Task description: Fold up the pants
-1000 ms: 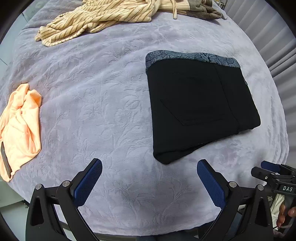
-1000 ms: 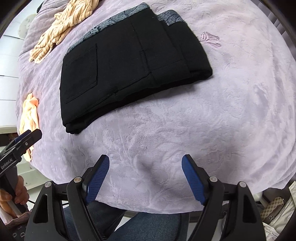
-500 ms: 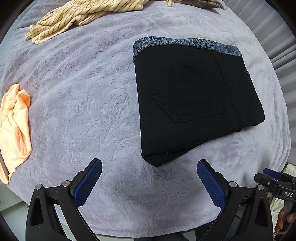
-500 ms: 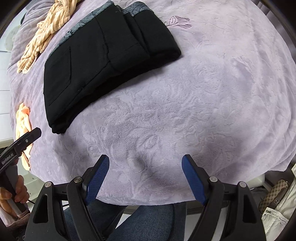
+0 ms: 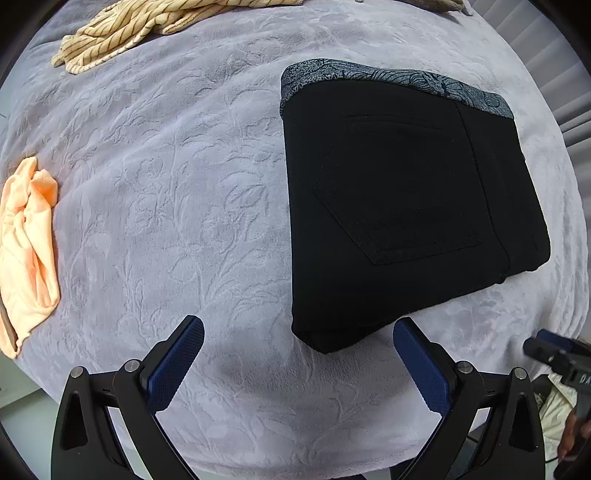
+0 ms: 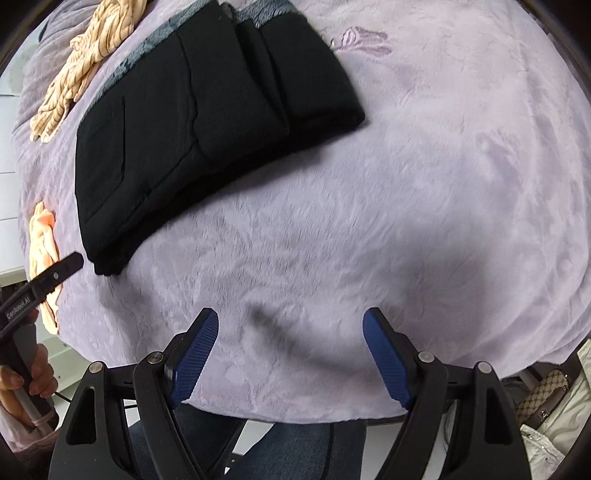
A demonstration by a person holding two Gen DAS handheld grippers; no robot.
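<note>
The black pants (image 5: pixel 402 206) lie folded into a compact rectangle on the lavender bed cover, with a grey patterned waistband (image 5: pixel 391 79) at the far edge and a back pocket facing up. They also show in the right wrist view (image 6: pixel 207 110), upper left. My left gripper (image 5: pixel 297 354) is open and empty, just in front of the pants' near corner. My right gripper (image 6: pixel 290 343) is open and empty, over bare cover to the right of the pants. Neither gripper touches the pants.
A striped beige garment (image 5: pixel 147 26) lies at the far side of the bed, and an orange garment (image 5: pixel 26 251) at the left edge. The embossed lavender cover (image 6: pixel 424 184) spreads to the right of the pants. Bags (image 6: pixel 546 402) sit on the floor at the right.
Both grippers have moved in closer to the bed, so the folded pants look larger. The pants themselves have not moved. Both grippers stay open.
</note>
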